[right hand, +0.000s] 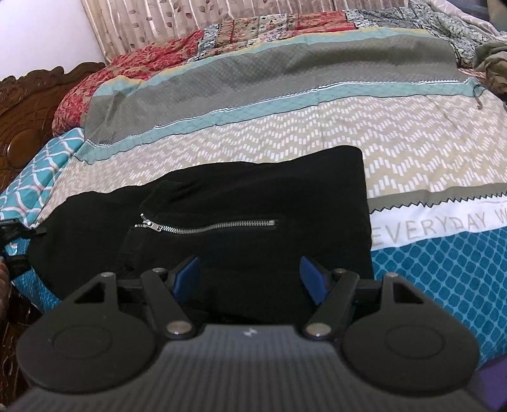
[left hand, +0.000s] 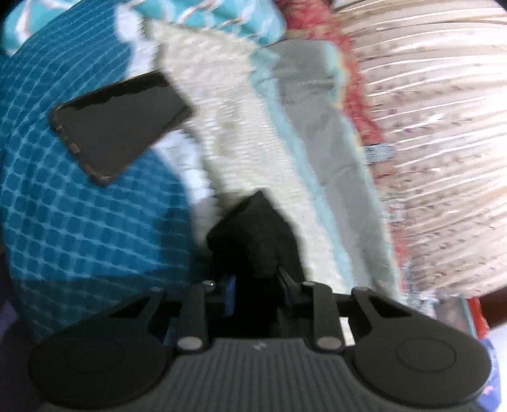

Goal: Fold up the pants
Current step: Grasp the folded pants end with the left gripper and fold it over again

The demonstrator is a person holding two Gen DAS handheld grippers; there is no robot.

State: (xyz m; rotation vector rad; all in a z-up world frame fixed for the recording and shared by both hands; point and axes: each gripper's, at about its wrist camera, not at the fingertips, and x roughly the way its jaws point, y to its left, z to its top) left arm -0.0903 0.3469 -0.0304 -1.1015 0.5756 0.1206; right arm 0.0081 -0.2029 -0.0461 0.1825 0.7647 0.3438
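Lying across the middle of the right wrist view: black pants (right hand: 228, 228), folded into a broad, roughly rectangular bundle of soft matte knit, long axis running left to right across the frame, squared edge toward the right, rounded bulk toward the left. Set near the centre of the bundle: silver metal zipper (right hand: 206, 226), teeth bright, running almost level, pull at its left end. Underneath: patchwork bedspread (right hand: 396, 152), quilted cotton in bands — beige chevron, teal lattice, grey weave, blue grid with white lettering at right. At upper left of that view: carved dark wood headboard (right hand: 28, 104), glossy, scrolled; behind it a pleated curtain (right hand: 177, 19) with leaf print.

Hovering low in the frame over the near edge of the bundle: right gripper (right hand: 250, 279), black arms, blue pads well apart, nothing pinched between them.

Blurred by motion, left wrist view: left gripper (left hand: 253, 253), jaws drawn close together on a peaked fold of black cloth, presumably the pants (left hand: 253, 234), rising from between the fingers at centre bottom. At left of that frame: flat dark rectangular object (left hand: 120, 126), edges worn, resting on the blue grid cloth, identity unclear. At right: pale pleated curtain, streaked.
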